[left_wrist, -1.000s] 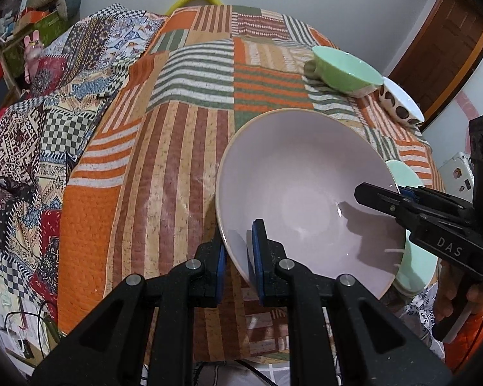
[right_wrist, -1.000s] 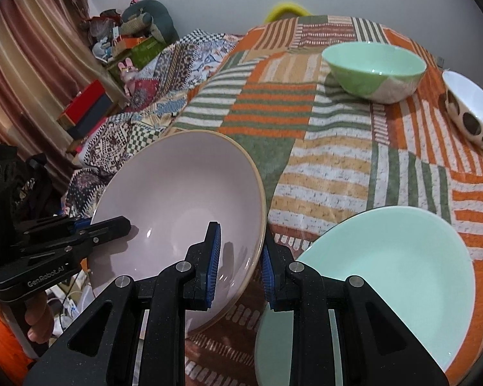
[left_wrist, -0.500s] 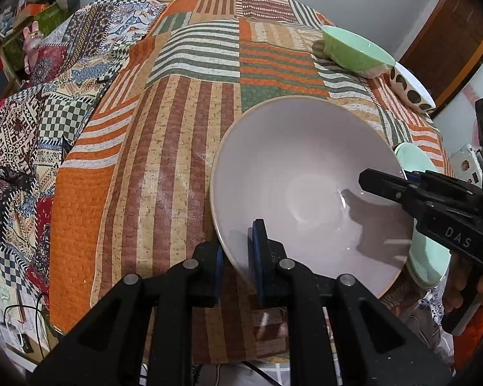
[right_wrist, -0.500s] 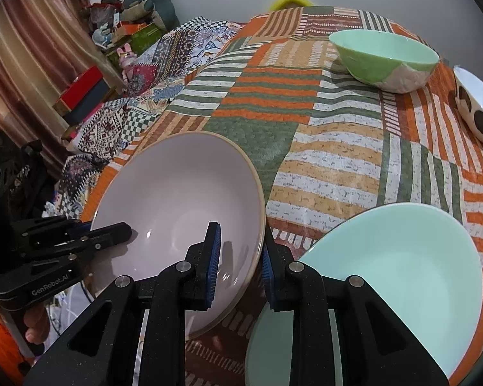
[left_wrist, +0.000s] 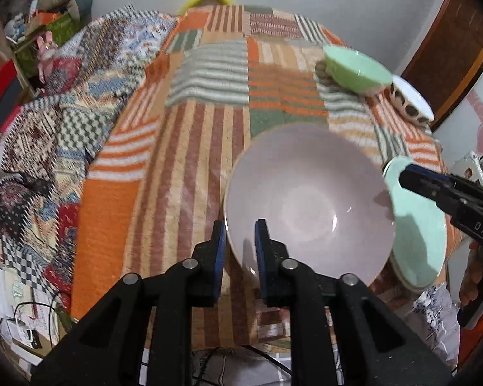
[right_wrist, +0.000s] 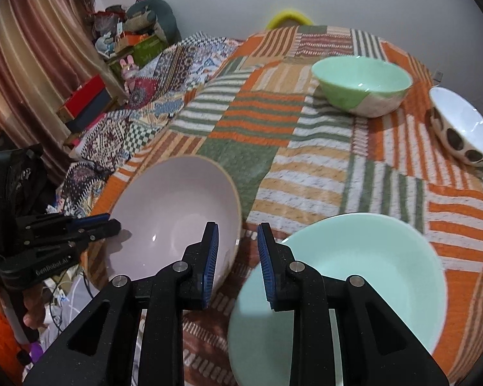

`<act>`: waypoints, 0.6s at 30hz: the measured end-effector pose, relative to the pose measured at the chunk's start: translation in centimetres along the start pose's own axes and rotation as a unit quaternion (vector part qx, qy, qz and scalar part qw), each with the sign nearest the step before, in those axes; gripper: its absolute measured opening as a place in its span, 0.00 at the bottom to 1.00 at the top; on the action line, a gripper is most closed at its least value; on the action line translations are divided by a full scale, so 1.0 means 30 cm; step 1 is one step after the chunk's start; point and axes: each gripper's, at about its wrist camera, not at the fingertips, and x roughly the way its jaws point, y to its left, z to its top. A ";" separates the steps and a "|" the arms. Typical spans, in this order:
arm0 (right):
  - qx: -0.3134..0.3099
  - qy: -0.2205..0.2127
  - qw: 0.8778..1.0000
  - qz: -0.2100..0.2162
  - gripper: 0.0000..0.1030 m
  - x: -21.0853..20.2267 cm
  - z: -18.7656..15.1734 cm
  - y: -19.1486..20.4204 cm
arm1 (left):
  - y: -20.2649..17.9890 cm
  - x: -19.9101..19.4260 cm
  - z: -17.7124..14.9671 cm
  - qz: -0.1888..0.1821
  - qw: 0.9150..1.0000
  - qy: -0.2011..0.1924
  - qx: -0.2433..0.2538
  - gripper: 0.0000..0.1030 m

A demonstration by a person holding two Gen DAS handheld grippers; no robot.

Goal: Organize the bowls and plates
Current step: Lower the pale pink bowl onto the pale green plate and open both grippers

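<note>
Partly hidden behind the pink bowl point(left_wrist: 309, 199): mint plate point(left_wrist: 417, 225), edge only.

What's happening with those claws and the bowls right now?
Left gripper astride pink bowl rim. Right gripper open, off it. Mint plate alongside.

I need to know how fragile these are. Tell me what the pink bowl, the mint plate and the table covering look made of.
Pink bowl: likely glazed ceramic; glossy highlights, tan unglazed-looking rim.
Mint plate: smooth and shiny, probably opal glass or glazed ceramic; cannot tell which.
Patchwork quilt: matte woven fabric, with printed stripes and a puckered, stitched surface.
</note>
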 end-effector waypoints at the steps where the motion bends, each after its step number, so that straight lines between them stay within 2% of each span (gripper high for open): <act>1: 0.001 -0.007 1.000 -0.001 0.25 -0.020 0.002 -0.006 | -0.009 -0.023 0.012 0.000 1.000 -0.009 0.003 0.18; 3: 0.003 -0.022 1.000 -0.003 0.27 -0.060 0.006 -0.019 | -0.037 -0.075 0.039 0.001 0.999 -0.030 0.012 0.19; 7: 0.007 -0.048 0.999 -0.005 0.29 -0.131 0.022 -0.042 | -0.103 -0.165 0.091 -0.003 0.997 -0.076 0.029 0.39; 11: 0.009 -0.076 0.997 -0.013 0.34 -0.193 0.040 -0.069 | -0.171 -0.223 0.150 -0.014 0.993 -0.111 0.047 0.42; 16: 0.014 -0.107 0.994 -0.027 0.38 -0.265 0.067 -0.112 | -0.238 -0.246 0.222 -0.023 0.989 -0.136 0.056 0.51; 18: 0.019 -0.123 0.992 -0.032 0.47 -0.287 0.082 -0.132 | -0.260 -0.244 0.261 -0.026 0.988 -0.143 0.056 0.55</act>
